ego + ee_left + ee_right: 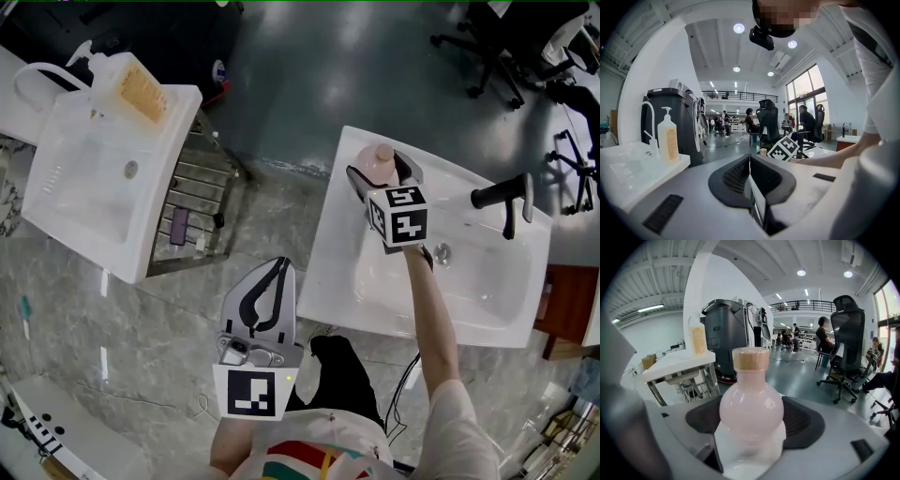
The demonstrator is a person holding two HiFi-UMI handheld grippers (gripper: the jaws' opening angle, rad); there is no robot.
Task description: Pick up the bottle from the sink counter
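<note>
Right claw (pixel 380 176) grips the round pink bottle with a wooden cap (pixel 751 406) above the white sink desk (pixel 330 272). Left claw (pixel 280 265) is closed, with the grey marbled floor (pixel 141 375) beneath it.

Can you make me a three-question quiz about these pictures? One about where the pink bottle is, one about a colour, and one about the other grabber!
1. Where is the pink bottle?
A) on the floor
B) between the right gripper's jaws, on the sink counter
C) down in the basin

2. What colour is the bottle's stopper?
A) blue
B) black
C) light wood-brown

3. How do the left gripper's jaws stand?
A) together, nothing between them
B) wide apart
C) around a cup

Answers:
1 B: the right gripper view shows a dark pad on each side of it, and the head view shows it on the counter's back corner.
2 C: the stopper looks tan, like wood.
3 A: the left gripper view shows the two pads meeting.
</note>
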